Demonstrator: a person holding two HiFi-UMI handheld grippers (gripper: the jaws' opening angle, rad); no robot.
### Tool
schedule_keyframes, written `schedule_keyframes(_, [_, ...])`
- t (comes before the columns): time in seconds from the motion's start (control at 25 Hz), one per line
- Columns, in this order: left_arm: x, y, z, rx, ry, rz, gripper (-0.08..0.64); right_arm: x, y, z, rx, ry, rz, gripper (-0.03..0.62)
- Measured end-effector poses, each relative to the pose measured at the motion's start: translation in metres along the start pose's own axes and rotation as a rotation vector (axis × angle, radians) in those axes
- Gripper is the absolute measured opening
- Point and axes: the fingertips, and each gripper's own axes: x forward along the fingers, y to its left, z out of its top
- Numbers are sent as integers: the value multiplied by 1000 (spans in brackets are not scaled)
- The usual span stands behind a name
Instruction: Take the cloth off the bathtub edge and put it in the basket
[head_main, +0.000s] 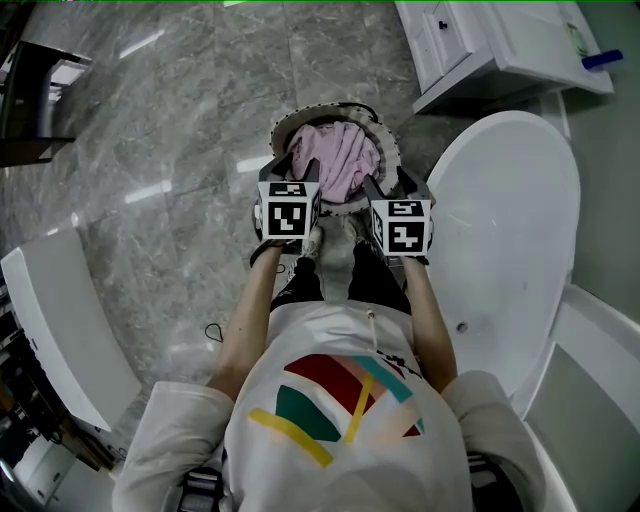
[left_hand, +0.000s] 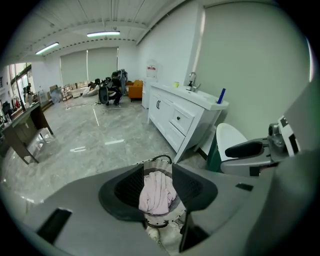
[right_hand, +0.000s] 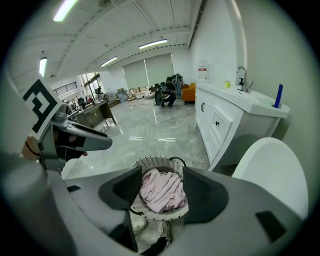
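Cloth (head_main: 340, 160), pink and bunched, lies inside the round basket (head_main: 282, 127).

Glossy grey marble floor (head_main: 180, 120), white vanity cabinet (left_hand: 175, 117) against a pale wall (left_hand: 250, 60), strip lights (left_hand: 102, 34) overhead.

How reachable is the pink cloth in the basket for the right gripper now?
Probably yes, easily: the right gripper is open, holding nothing, aimed down at the basket. The pink cloth lies uncovered on top inside, with nothing between them.

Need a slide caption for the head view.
Left gripper and right gripper open over the basket, pink cloth inside, bathtub alongside.
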Motion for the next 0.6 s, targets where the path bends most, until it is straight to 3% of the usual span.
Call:
schedule_keyframes(0.2, [-12,0,14,-32,-47,-4,160,-6,2,3,26,2,14,264])
schedule_keyframes(0.36, [-28,-1,49,-29,-131,-1,130,-15,4,30,19,-49,41,254])
schedule_keyframes(0.52, [-61,-3,85,4,-234,36,28,-42,4,71,16,-177,18,67])
schedule_keyframes(0.6, [-80,-8,100,22,-280,43,20,-58,8,93,-3,-238,24,32])
